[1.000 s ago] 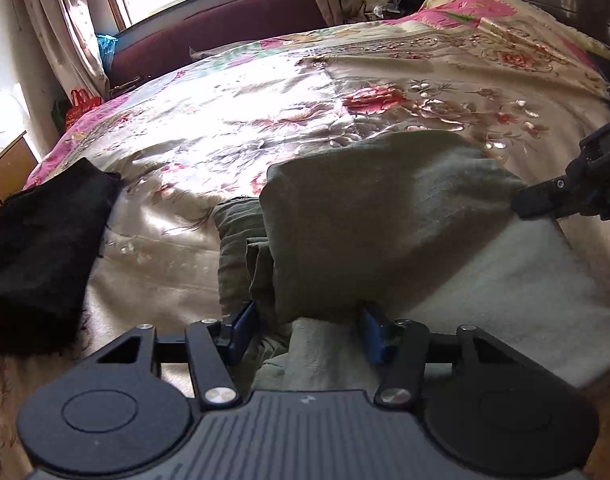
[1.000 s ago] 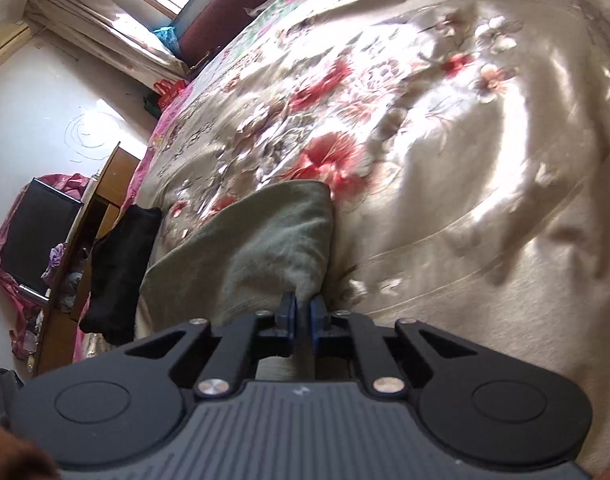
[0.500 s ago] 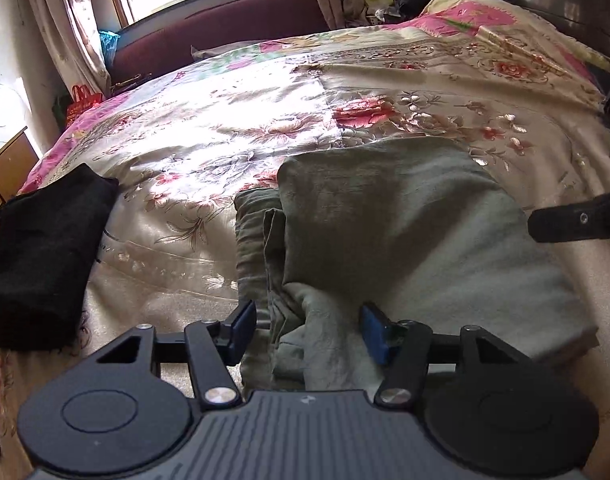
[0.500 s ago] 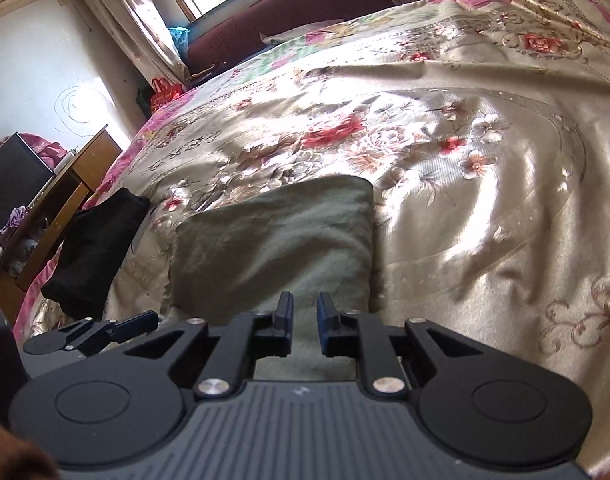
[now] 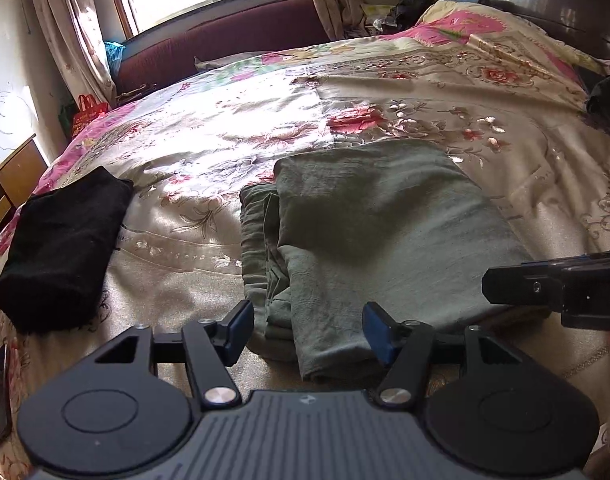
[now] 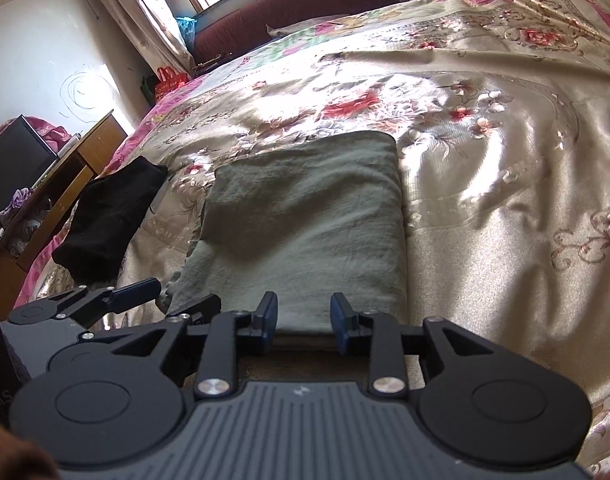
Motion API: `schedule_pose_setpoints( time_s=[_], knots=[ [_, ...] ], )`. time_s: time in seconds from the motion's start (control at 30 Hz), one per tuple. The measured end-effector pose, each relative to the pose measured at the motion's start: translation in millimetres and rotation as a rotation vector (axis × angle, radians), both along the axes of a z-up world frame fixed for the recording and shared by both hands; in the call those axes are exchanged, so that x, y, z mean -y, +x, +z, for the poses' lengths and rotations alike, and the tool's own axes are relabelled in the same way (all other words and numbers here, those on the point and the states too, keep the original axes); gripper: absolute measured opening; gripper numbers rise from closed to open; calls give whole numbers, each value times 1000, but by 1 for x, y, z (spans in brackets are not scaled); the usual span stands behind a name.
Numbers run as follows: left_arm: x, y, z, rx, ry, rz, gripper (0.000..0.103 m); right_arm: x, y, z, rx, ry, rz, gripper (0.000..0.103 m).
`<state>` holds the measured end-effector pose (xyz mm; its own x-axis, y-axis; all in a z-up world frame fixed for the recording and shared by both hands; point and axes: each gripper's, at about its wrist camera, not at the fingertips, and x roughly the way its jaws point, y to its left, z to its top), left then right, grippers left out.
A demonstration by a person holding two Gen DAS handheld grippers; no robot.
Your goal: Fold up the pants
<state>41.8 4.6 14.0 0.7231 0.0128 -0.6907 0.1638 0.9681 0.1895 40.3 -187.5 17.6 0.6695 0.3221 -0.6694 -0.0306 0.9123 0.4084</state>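
The grey-green pants [image 5: 377, 224] lie folded into a flat rectangle on the floral bedspread [image 5: 233, 136], with layered edges showing along their left side. They also show in the right wrist view [image 6: 309, 224]. My left gripper [image 5: 309, 330] is open and empty at the fold's near left corner, just above the cloth. My right gripper [image 6: 303, 322] is open and empty at the fold's near edge. Its body enters the left wrist view at the right [image 5: 561, 288]. The left gripper's fingers [image 6: 133, 294] show at the left of the right wrist view.
A folded black garment [image 5: 61, 244] lies on the bed left of the pants, also in the right wrist view [image 6: 113, 216]. A wooden bedside cabinet [image 6: 65, 196] stands beyond the bed's left edge. A maroon headboard [image 5: 225, 44] and a window lie beyond.
The right gripper opened and let go of the pants, then drew back to the near edge. The raised fold dropped flat. The left gripper stayed open and backed off slightly.
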Motion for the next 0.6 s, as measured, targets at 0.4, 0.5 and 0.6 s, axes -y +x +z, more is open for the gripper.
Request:
schedule_pose_setpoints(
  time_s=[0.4,0.5,0.6],
  knots=[
    [2,-12,-4,-1,-19,9,88,-5,-20,-8,-17,10,-10,38],
    [4,-16,-4,7,-10,9,91,-7,-24,-10,-18,12,-11,38],
    [3,-17,-5,3,-13,14,92,-7,-26,-11,-20,20,-12,38]
  ],
)
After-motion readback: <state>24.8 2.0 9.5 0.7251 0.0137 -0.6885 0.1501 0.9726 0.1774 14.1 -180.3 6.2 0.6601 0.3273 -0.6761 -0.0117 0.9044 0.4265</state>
